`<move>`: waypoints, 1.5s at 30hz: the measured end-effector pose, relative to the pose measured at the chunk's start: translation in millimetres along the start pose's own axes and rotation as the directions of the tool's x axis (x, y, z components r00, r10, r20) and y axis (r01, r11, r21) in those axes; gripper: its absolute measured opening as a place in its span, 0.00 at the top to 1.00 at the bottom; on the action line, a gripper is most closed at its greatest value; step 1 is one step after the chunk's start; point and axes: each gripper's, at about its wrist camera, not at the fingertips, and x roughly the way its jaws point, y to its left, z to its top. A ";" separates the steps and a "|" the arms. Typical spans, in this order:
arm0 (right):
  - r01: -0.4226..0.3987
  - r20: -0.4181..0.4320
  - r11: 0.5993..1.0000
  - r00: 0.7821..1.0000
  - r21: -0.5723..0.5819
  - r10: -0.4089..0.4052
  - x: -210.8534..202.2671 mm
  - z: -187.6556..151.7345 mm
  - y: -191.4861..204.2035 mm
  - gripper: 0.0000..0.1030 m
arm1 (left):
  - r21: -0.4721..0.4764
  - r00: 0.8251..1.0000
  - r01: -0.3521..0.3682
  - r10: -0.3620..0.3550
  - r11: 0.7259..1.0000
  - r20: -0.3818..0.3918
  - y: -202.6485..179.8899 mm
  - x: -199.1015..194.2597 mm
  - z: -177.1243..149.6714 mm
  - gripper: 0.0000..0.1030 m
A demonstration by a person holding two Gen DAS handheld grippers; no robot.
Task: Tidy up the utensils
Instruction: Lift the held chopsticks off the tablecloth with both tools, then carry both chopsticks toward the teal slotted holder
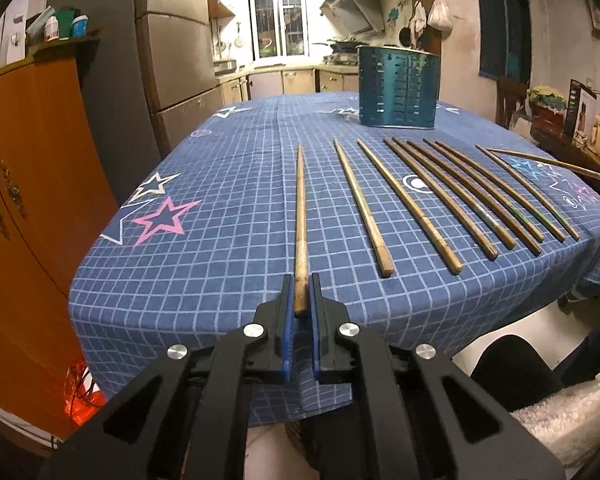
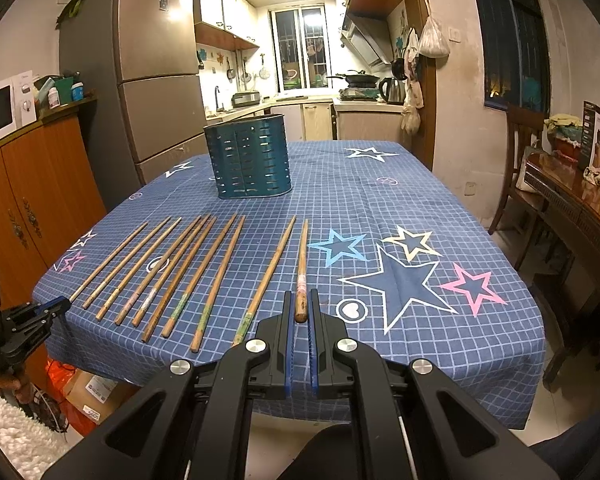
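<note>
Chopsticks lie in a loose fan on the blue checked cloth (image 2: 400,184) that covers the counter, all of them on the near side of the teal perforated holder (image 2: 249,158), which stands upright towards the far end of the cloth with nothing seen sticking out of its top. The bulk of the row (image 2: 172,276) sits nearer than the holder and to its left in the right wrist view, thin tips pointing towards the holder and thick ends towards the cloth's near edge. The left gripper (image 1: 301,300) is pressed together on the thick end of the leftmost chopstick (image 1: 300,216), the one lying farthest to the holder's left; its blue pads sit tight against both sides of the wood. The right gripper (image 2: 299,312) is likewise pinching the thick end of the rightmost chopstick (image 2: 302,256), which lies nearer than the holder and slightly to its right, just beside a longer neighbouring chopstick (image 2: 268,276). Both held sticks point roughly towards the holder. Whether either stick is lifted off the cloth I cannot tell. A tall refrigerator (image 2: 156,64) stands beyond the holder to its left.
</note>
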 end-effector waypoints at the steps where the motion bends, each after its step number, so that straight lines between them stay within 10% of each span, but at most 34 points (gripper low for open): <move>1: 0.002 0.002 1.000 1.000 -0.004 -0.002 -0.7 0.8 0.3 0.93 | -0.001 1.000 0.003 -0.003 1.000 -0.009 0.8 -1.8 3.7 0.95; 45: -0.050 0.162 0.993 0.985 -0.105 0.067 7.9 155.6 -23.1 0.93 | -0.028 0.990 0.117 -0.114 0.993 0.084 23.2 -21.3 191.1 0.95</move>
